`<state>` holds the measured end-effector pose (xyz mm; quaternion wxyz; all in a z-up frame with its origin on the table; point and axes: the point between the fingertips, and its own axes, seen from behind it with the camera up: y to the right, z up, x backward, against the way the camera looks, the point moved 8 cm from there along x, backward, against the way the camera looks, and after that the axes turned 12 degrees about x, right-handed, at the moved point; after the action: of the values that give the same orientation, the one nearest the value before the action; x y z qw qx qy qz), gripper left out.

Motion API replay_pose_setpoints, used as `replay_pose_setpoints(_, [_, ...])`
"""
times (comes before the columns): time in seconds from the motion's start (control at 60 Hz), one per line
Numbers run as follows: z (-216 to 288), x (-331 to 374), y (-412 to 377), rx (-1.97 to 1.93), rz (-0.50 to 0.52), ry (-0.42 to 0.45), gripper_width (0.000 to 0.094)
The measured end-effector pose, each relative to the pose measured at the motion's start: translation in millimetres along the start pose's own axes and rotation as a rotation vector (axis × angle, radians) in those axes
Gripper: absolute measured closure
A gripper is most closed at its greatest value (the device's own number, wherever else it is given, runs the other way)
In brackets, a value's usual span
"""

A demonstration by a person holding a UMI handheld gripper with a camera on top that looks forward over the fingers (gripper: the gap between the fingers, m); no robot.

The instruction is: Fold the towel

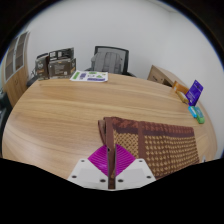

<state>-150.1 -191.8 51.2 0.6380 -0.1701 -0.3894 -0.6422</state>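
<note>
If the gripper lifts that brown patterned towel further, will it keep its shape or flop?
The brown patterned woven towel will probably flop: it hangs in soft folds from the gripper, whose fingers look shut on its corner. It seems light, and should drag rather than slide freely on the round wooden table.

towel point(160, 150): woven cloth, rough | table point(90, 110): smooth wood grain

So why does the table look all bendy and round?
In the gripper view the wide-angle lens curves the wooden table edge like a bowl; soft, even light, hardly any shadows; the brown towel sits sharp, pinched in the gripper; the chair far behind looks small.
</note>
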Motion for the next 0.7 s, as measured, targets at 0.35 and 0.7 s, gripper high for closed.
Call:
replay_pose_setpoints(0.35, [47.3,51.3,-19.8,-0.1,0.274,0.136,0.089])
replay_pose_setpoints(0.7, [62.5,76.5,69.6,-0.274,0.394,0.231,0.089])
